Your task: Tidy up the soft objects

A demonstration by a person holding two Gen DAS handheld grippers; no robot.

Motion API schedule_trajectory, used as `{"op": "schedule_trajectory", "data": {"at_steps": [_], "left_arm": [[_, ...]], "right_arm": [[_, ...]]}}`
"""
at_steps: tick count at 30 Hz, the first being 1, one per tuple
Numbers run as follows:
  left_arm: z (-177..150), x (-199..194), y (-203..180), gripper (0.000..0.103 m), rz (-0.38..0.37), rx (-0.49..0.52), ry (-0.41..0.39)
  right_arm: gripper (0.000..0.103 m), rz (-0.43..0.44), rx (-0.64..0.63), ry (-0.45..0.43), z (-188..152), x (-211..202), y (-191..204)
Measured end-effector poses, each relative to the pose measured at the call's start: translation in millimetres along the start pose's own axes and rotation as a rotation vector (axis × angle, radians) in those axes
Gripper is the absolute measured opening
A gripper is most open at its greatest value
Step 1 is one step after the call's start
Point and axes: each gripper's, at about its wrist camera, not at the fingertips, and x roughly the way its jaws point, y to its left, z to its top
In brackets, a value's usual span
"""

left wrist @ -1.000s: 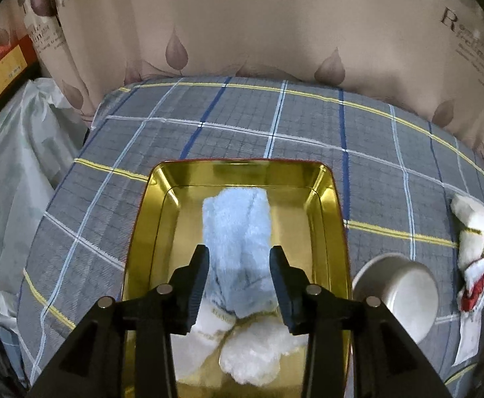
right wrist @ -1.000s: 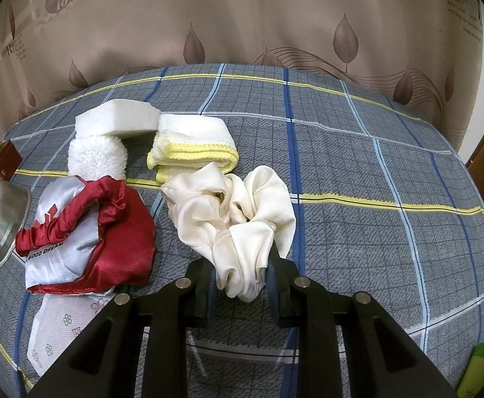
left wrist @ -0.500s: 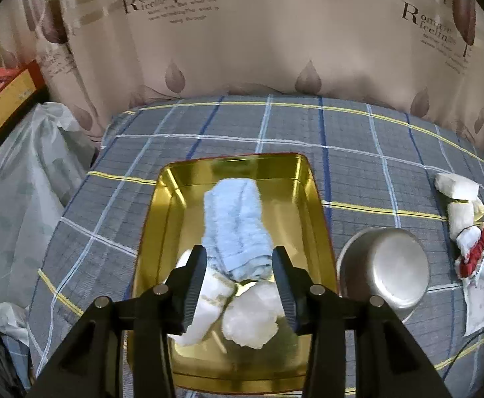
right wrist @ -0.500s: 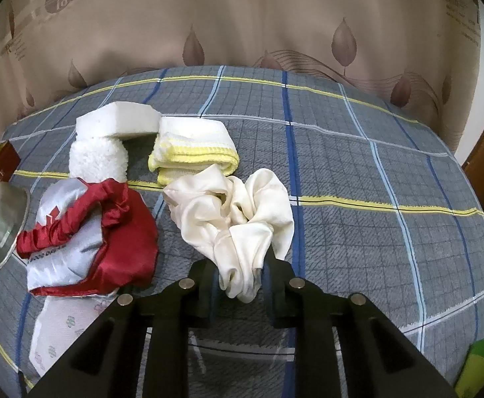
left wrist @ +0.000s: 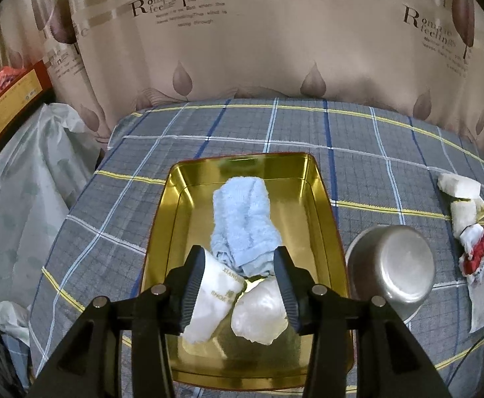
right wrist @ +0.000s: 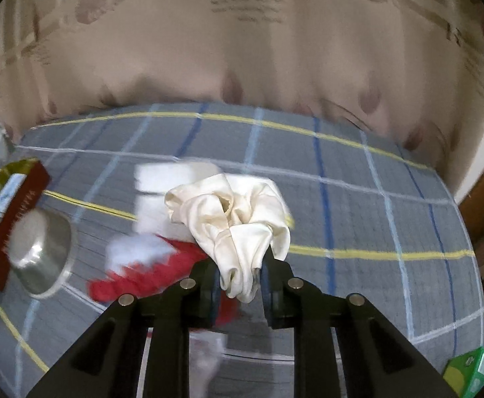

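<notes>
A gold tin tray [left wrist: 321, 219] lies on the plaid bed and holds a rolled light-blue towel [left wrist: 243, 222], a white printed pouch [left wrist: 215, 301] and a white fluffy piece [left wrist: 262, 311]. My left gripper [left wrist: 240, 285] is open and empty above the tray's near end. My right gripper [right wrist: 240, 282] is shut on a cream satin scrunchie [right wrist: 232, 212] and holds it lifted above the bed. Under it lie a red and silver satin item [right wrist: 149, 275], a white sponge block [right wrist: 162, 175] and a white fluffy puff [right wrist: 136, 248], all blurred.
An upturned steel bowl [left wrist: 394, 268] sits right of the tray; it also shows in the right wrist view [right wrist: 39, 255] beside the tray's red outer wall [right wrist: 13, 225]. A leaf-print curtain [left wrist: 242, 49] backs the bed. Plastic-covered clutter [left wrist: 16, 199] lies left. A green box [right wrist: 470, 369] sits at right.
My right gripper has closed on the cream scrunchie and lifted it off the bed, swinging left. My left gripper has risen and pulled back from the tray, still open.
</notes>
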Motion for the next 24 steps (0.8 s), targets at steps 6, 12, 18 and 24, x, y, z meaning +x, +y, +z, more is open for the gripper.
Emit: {"op": "schedule_trajectory", "data": {"at_steps": [6, 12, 18, 24], "left_arm": [[2, -3, 12, 0.044, 0.005, -0.04, -0.009], [4, -3, 20, 0.044, 0.021, -0.063, -0.007], [2, -9, 36, 0.044, 0.031, -0.109, -0.015], [2, -21, 47, 0.044, 0.054, -0.123, -0.032]], "right_arm": [[0.018, 0.091, -0.064, -0.029, 20, -12, 54], [0.018, 0.219, -0.128, -0.028, 35, -16, 118], [0.018, 0.326, -0.196, -0.009, 43, -12, 182], [0.018, 0.406, -0.279, 0.014, 39, -12, 243]]}}
